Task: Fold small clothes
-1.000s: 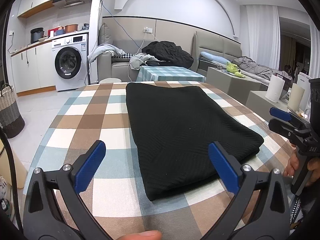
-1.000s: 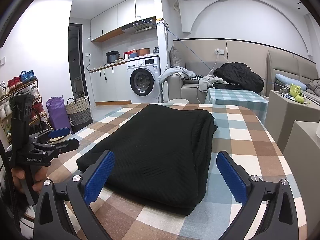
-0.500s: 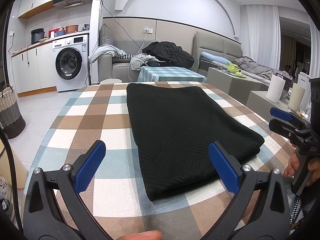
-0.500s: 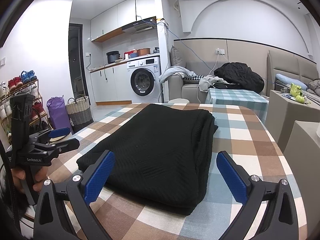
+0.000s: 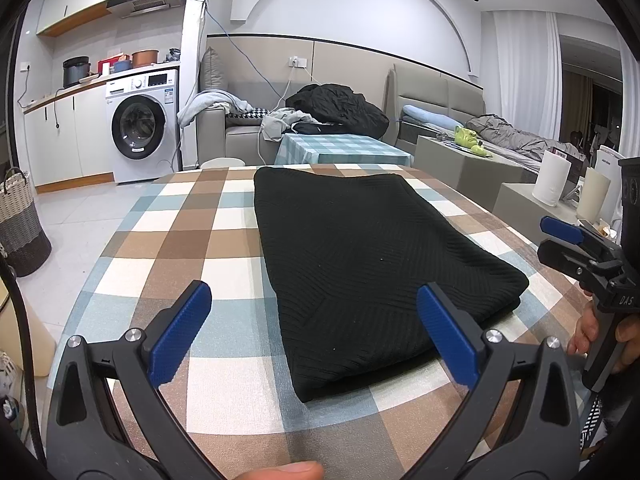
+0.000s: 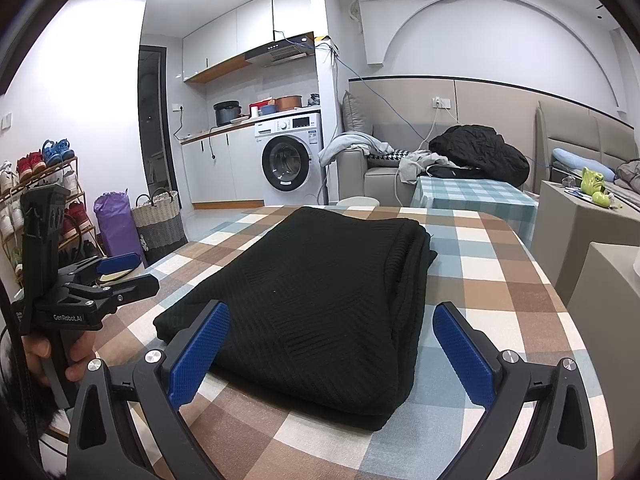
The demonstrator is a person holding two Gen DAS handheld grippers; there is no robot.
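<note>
Blue pads: we hold two black grippers tipped with textured blue rubber, one in each hand, both hovering at the near edge of the table.
Left gripper [image 5: 314, 330]: its jaws are spread wide and hold nothing; the near left corner of the garment sits between and just beyond its fingers.
Right gripper [image 6: 330, 346]: its jaws are also spread wide and empty; the near right corner of the garment lies between and just past its fingers.
Garment: a black ribbed knit [image 5: 360, 256], already folded into a thick rectangular stack, lies flat on the table directly ahead of both grippers.
Long axis: it runs away from us, from the near edge toward the far edge of the table, so the short near end faces the grippers.
Layered edge: in the right wrist view the stacked folds show along the garment's right side [image 6: 412, 280].
Nearer hand: we judge the two about equally close, each lined up with its own near corner; neither touches the fabric.
Table: a checked cloth in brown, cream and pale blue [image 5: 168, 240] covers it.
Next move, as we judge it: a fold along the long axis would need both near corners pinched and carried toward the far end.
Room beyond: a white washing machine [image 5: 142, 126] and a sofa piled with dark clothing [image 5: 338, 106].
</note>
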